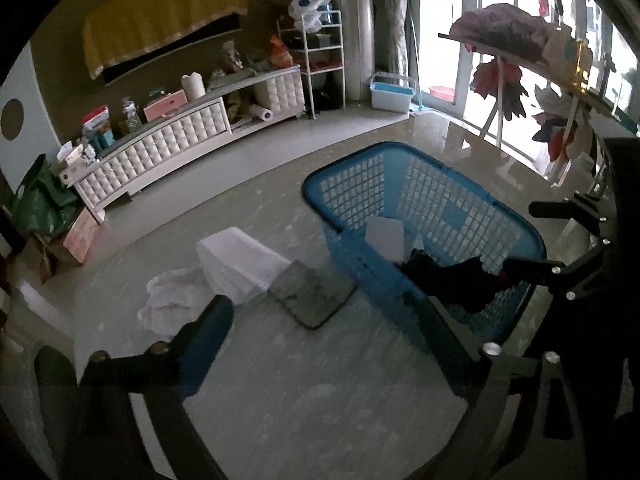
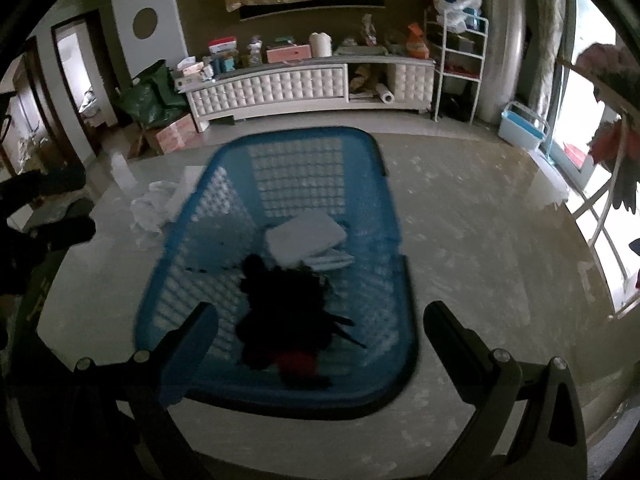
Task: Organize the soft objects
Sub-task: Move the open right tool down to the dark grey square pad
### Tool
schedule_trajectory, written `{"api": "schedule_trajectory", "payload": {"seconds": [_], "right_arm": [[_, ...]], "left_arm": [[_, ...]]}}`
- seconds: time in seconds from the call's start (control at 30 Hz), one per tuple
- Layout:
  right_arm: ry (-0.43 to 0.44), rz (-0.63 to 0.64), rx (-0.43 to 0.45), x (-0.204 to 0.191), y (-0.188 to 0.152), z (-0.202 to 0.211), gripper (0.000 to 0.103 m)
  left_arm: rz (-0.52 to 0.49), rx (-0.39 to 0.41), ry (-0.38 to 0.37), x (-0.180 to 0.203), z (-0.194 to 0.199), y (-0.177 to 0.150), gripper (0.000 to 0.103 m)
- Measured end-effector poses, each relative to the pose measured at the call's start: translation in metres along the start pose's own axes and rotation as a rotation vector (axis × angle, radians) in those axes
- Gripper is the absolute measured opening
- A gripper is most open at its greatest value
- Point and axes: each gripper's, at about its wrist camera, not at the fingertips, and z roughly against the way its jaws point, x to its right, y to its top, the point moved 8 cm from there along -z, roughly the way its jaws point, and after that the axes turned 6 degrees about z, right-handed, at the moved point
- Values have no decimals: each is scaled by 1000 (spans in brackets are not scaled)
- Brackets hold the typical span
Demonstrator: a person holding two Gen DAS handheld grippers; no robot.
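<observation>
left wrist view
- basket: blue laundry basket on the floor, right of centre
- in basket: a folded white piece leaning against the mesh, dark clothing at the near end
- still out: folded grey mat just beside the basket wall, folded white stack touching it, crumpled white cloth further left
- left gripper: jaws wide apart, nothing held, above the floor near the mat
- right gripper: over the basket; near the dark clothing, grip cannot be told here

right wrist view
- basket contents: folded white towels mid-basket, dark garment with a red patch at the near end
- right gripper: fingers spread, empty, above the near rim
- outside: crumpled white cloth left of the basket

progress
- estimate: partly done; some items in, roughly three left on the floor
- next, likely: the grey mat, closest to the left gripper
</observation>
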Motion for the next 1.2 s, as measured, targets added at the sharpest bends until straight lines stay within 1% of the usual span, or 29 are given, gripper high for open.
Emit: {"api": "schedule_trajectory", "payload": {"seconds": [0.03, 0.23, 0.4, 0.53, 0.67, 0.93, 1.07, 1.2], "right_arm": [[1, 8, 2, -4, 2, 0, 103], [28, 77, 25, -44, 19, 2, 103], [71, 140, 28, -82, 37, -6, 103], [86, 184, 25, -108, 54, -19, 103], [89, 219, 7, -128, 63, -38, 103], [110, 278, -52, -169, 64, -80, 103], [103, 299, -90, -178, 63, -103, 103], [103, 299, -126, -183, 60, -124, 103]], "left_arm": [[7, 7, -1, -4, 4, -4, 103], [74, 44, 14, -41, 24, -27, 103], [139, 48, 21, -73, 29, -46, 103], [185, 38, 37, -100, 28, -63, 103], [228, 20, 61, -126, 24, -78, 103], [332, -33, 71, -170, 0, -104, 103], [354, -57, 84, -184, -12, -110, 103], [347, -80, 95, -193, -26, -111, 103]]}}
